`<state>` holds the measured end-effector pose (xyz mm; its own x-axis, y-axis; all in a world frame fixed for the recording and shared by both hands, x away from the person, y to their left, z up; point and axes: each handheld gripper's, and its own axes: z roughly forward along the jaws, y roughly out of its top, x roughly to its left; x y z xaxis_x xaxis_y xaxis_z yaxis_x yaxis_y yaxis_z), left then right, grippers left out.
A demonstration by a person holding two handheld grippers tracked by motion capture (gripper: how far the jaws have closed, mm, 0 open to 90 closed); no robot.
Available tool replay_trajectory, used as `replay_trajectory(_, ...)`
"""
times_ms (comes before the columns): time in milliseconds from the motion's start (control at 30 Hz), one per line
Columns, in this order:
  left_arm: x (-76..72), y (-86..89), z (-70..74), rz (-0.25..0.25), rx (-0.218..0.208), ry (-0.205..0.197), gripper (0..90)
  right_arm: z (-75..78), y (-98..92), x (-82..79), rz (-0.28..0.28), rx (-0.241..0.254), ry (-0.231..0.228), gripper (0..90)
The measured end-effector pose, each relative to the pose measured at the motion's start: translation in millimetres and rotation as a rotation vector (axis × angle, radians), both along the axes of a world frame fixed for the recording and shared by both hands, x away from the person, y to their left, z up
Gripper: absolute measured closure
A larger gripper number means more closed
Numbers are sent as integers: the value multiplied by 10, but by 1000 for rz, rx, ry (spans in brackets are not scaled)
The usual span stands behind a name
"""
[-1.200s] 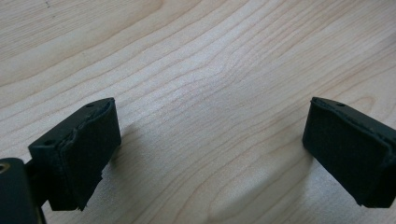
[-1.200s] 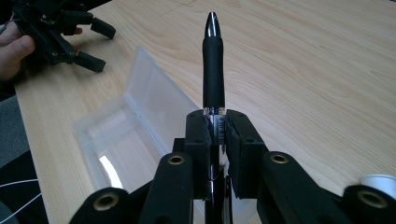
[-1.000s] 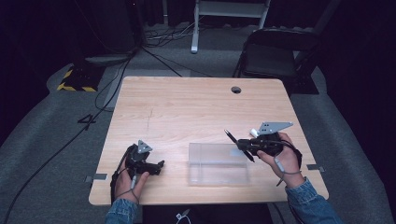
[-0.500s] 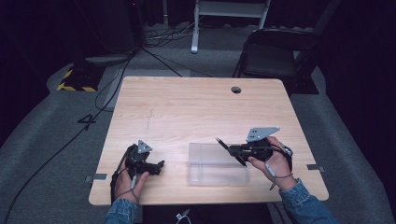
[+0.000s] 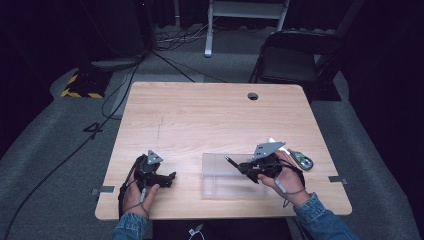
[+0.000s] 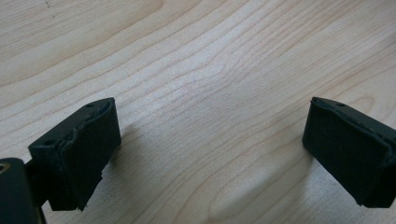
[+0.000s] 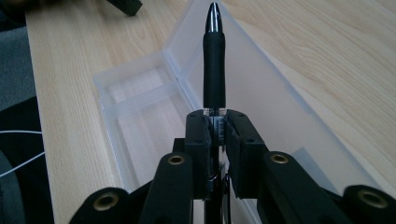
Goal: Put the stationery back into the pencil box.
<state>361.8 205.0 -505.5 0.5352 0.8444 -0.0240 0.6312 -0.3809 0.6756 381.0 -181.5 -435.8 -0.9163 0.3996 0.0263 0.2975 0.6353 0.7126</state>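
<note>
My right gripper [image 5: 246, 168] is shut on a black pen [image 5: 233, 162], whose tip points left over a clear plastic box [image 5: 220, 184] lying open near the table's front edge. In the right gripper view the pen [image 7: 214, 60] stands straight out from my right gripper [image 7: 215, 123], just above the hinge between the box [image 7: 140, 116] and its lid. My left gripper [image 5: 170, 179] rests at the front left of the table, apart from the box. Its jaws are open, with only bare wood between the pads [image 6: 79, 149].
A small silver and green item [image 5: 301, 160] lies on the table just right of my right hand. A round cable hole [image 5: 253, 96] sits near the table's far edge. A dark chair [image 5: 295, 60] stands beyond the far right corner.
My right gripper has moved left and down with the pen, from beside the box to over its right half. The left gripper has stayed put.
</note>
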Motion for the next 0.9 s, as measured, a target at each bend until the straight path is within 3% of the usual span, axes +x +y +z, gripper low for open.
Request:
replay_trajectory(400,-2,-1,0,1,-2,3,46,-118,145,-63,60,-97,-33,799)
replay_trajectory(900,-1,0,0,0,-1,0,46,-263,212,-89,91,-181,-21,798)
